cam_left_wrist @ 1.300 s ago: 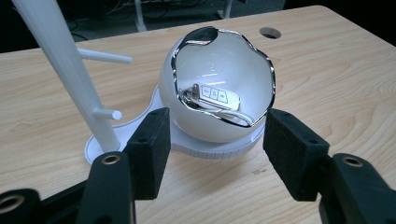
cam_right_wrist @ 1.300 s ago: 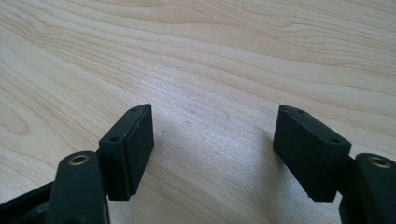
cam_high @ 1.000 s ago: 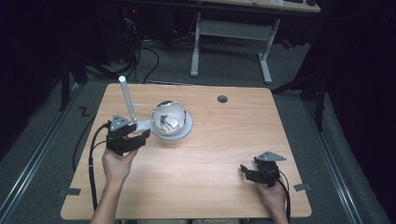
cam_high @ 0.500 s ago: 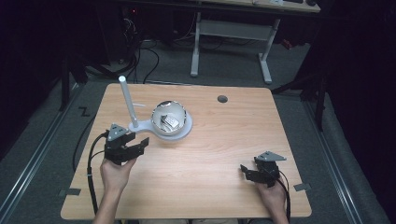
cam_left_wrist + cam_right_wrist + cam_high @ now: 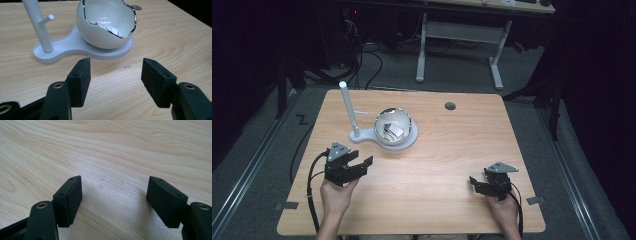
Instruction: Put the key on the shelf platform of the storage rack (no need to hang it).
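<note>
High view is showing the white stand (image 5: 382,137) sitting on the far left half of the wooden table (image 5: 452,165), its rounded bowl (image 5: 394,126) holding small silvery pieces and its upright post (image 5: 348,107) rising just beside the bowl. Left gripper (image 5: 362,165) is hovering near the stand's front edge, apart from it, with jaws standing wide and gripping nothing; the left gripper view is facing the bowl (image 5: 107,25) between them. Right gripper (image 5: 476,184) is resting well apart at the near right, its jaws likewise spread over bare wood.
</note>
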`<action>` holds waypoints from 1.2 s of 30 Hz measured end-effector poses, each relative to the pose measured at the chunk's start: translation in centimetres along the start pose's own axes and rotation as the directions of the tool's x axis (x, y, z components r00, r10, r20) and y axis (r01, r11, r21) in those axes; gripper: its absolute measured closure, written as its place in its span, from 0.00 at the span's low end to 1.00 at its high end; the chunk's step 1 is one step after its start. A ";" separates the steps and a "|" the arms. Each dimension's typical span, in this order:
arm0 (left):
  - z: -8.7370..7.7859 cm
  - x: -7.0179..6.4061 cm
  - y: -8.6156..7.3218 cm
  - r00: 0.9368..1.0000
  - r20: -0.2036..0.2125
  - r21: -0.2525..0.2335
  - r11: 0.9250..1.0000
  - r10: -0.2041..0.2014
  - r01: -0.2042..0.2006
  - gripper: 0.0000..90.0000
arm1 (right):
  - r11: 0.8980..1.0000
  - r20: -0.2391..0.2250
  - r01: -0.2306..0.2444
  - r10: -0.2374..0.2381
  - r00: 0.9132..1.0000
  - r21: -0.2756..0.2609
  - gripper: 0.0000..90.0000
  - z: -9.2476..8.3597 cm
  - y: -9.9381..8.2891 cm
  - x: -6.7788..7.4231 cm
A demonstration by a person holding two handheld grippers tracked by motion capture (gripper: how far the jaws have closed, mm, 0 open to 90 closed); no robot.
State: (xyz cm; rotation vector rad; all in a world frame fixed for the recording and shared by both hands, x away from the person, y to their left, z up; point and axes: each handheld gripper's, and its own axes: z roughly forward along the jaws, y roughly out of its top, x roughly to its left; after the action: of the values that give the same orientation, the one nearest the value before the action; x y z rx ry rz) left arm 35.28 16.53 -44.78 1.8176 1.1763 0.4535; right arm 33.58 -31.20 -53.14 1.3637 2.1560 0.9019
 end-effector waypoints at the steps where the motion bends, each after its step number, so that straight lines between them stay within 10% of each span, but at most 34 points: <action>1: 0.0 0.0 -0.1 1.000 0.002 0.002 1.000 -0.003 0.003 0.46 | 1.000 0.001 0.000 0.000 1.000 -0.001 0.33 0.0 0.0 0.0; 36: 1.8 -1.0 -3.4 1.000 0.002 0.053 0.999 -0.008 0.008 0.45 | 1.000 0.000 0.000 0.000 1.000 0.000 0.33 0.0 0.0 0.0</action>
State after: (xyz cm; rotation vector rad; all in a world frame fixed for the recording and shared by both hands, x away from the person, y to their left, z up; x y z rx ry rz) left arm 34.28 15.24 -48.41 1.8570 1.2037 0.4190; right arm 33.58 -31.19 -53.14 1.3636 2.1560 0.9018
